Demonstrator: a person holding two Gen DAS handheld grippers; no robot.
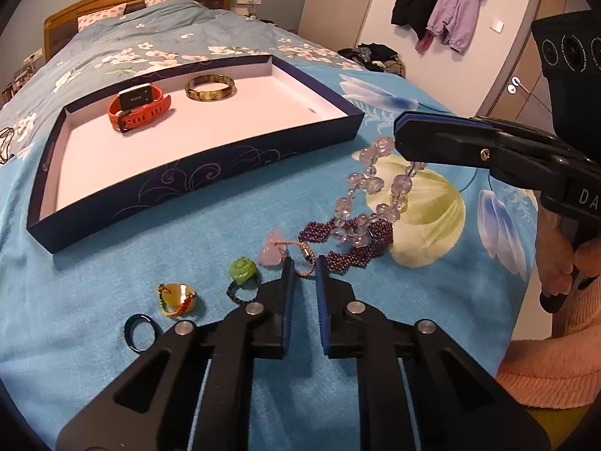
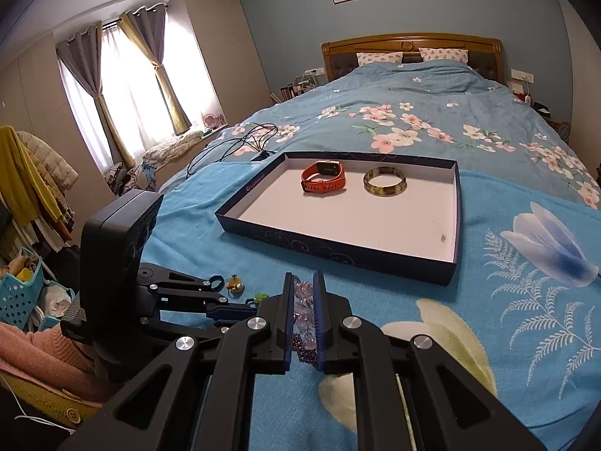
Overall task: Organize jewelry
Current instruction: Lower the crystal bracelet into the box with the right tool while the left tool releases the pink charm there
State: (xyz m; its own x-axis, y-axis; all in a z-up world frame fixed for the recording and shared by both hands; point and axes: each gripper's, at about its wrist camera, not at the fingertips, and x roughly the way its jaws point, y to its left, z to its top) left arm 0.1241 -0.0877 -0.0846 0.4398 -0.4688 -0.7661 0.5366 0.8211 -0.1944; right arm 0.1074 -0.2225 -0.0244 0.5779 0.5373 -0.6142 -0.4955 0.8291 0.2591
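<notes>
Jewelry lies scattered on the blue blanket (image 1: pixel 188 248) in front of us, just short of a dark blue tray (image 1: pixel 195 167) with a white floor. Inside that tray we see an orange smartwatch (image 1: pixel 139 108) and, beside it, an olive marbled bangle (image 1: pixel 210 88), the two apart from each other.

Our right gripper (image 2: pixel 303 289) is pinching a clear crystal bead necklace (image 1: pixel 370 188); its pads are pressed on the beads, and in the left wrist view the strand hangs from the fingertips down to the blanket, where its lower loop lies over a purple beaded bracelet (image 1: pixel 349 244).

Our left gripper (image 1: pixel 302 268) points down at the blanket with its jaws drawn close. A thin pink cord (image 1: pixel 296 244) with a small metal clasp runs between the fingertips, tied to a pale pink stone pendant (image 1: pixel 274 253) just left of them; we cannot tell from the pictures whether the pads actually nip the cord.

Left of that gripper sit a green carved flower on a dark beaded ring (image 1: pixel 243 276), a yellow stone wrapped in red and green thread (image 1: pixel 177 298), and a plain dark blue ring (image 1: pixel 139 332), each apart from the others. A hand (image 1: pixel 559 255) in a pink knitted sleeve (image 1: pixel 548 368) grips the right tool's handle.
</notes>
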